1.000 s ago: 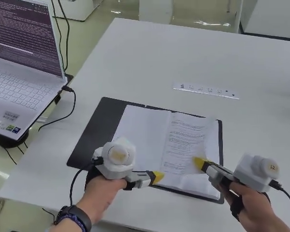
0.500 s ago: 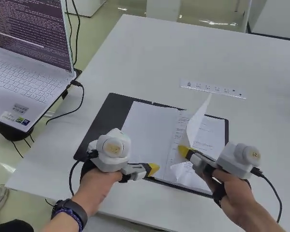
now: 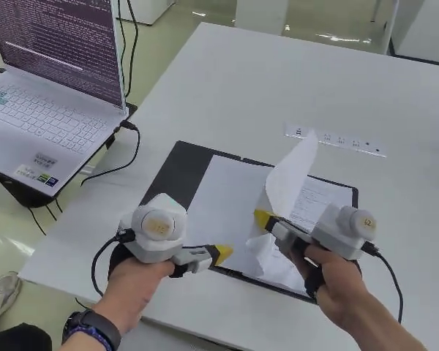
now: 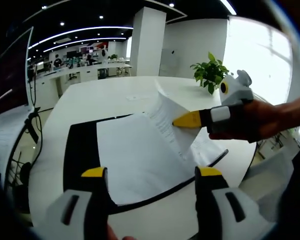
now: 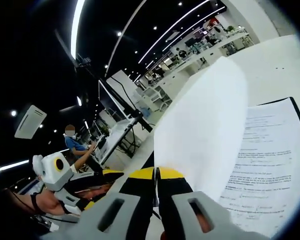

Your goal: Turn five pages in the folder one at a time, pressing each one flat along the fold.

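**Right claw pinches a raised page over the open folder**

The black folder (image 3: 170, 170) lies open on the white surface (image 3: 241, 80), just in front of the person. In the head view the right claw (image 3: 262, 217) comes in from 4 o'clock. Its yellow-tipped jaws are closed on the lower edge of a white printed page (image 3: 289, 175). That page stands up from the fold and leans towards 1 o'clock, hiding part of the printed sheet under it. In the right gripper view the two jaws of the right claw (image 5: 155, 173) meet with no gap, and the raised page (image 5: 205, 130) curves across the middle of the frame.

The left claw (image 3: 223, 254) hangs at 6 o'clock, over the folder's near edge. In the left gripper view its jaws (image 4: 152, 172) stand wide apart with nothing between them, and the blank left-hand sheet lies flat beyond them. The right claw (image 4: 186, 120) enters that view from 2 o'clock.

Around the folder:
- An open silver laptop (image 3: 51, 95) sits at 10 o'clock, off the surface.
- A black cable (image 3: 121, 164) trails from the laptop past the surface edge.
- A flat white power strip (image 3: 336, 139) lies on the surface at 1 o'clock, just behind the folder.
- A green potted plant (image 4: 210, 75) stands far back at 1 o'clock in the left gripper view.
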`<control>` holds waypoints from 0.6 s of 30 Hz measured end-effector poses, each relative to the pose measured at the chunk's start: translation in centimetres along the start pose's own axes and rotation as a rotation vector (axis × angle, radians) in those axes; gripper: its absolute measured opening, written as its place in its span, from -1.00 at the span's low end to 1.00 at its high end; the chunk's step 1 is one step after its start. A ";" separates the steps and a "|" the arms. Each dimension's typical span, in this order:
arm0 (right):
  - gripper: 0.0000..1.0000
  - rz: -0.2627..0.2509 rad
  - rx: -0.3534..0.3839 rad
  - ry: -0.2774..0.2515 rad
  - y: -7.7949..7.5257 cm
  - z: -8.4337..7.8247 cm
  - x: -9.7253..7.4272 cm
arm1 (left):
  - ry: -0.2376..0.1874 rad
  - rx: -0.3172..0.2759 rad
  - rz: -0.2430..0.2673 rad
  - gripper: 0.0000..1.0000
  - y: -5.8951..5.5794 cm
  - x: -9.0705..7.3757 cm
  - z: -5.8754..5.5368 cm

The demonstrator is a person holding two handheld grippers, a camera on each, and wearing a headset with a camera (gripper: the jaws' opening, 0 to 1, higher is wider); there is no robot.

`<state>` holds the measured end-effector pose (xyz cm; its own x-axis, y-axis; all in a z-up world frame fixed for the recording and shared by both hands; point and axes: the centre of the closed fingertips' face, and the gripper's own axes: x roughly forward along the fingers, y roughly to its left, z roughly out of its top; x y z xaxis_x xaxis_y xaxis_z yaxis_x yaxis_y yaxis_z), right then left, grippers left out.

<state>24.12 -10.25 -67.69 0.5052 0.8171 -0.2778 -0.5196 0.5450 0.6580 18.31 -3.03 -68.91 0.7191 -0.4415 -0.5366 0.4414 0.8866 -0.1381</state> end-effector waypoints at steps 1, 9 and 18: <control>-1.00 0.008 0.004 0.002 0.2 0.0 0.3 | -0.001 -0.001 0.005 0.41 0.1 -0.2 -0.1; -1.00 0.039 0.011 0.027 1.6 -0.8 1.9 | -0.022 -0.042 0.040 0.41 1.5 -1.8 -0.7; -1.00 0.064 0.005 0.054 2.9 -1.8 3.5 | -0.043 -0.083 0.075 0.41 2.8 -3.3 -0.9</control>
<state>23.08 -5.48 -68.00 0.4335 0.8591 -0.2721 -0.5457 0.4906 0.6794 16.69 1.00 -68.30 0.7716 -0.3775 -0.5120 0.3409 0.9249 -0.1683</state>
